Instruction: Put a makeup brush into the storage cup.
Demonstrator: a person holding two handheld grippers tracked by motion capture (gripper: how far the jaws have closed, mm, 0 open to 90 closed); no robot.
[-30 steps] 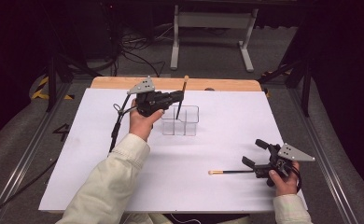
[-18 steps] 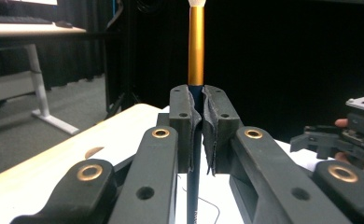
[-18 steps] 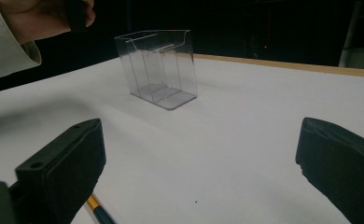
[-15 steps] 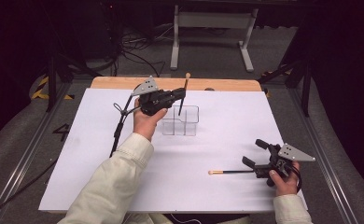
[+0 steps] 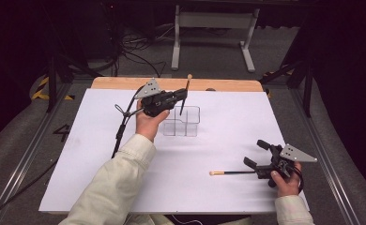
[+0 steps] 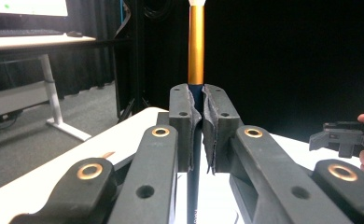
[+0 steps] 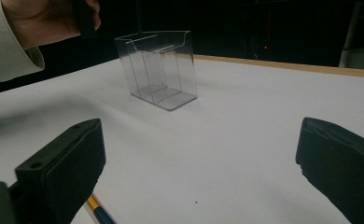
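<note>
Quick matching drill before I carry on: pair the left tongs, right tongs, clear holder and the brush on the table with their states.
1 left tongs
2 right tongs
3 clear holder
4 lying brush

a flat on the white sheet
b open, nothing gripped
c shut on an upright brush
d standing, nothing inside

Pairs: 1-c, 2-b, 3-d, 4-a

A white sheet (image 5: 101,154) covers the bench (image 5: 218,85). Cables (image 5: 139,44) trail on the floor beyond, beside a grey stand (image 5: 211,21).

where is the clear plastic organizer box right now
In the high view the clear plastic organizer box stands mid-table on the white sheet, just right of the left gripper.
</note>
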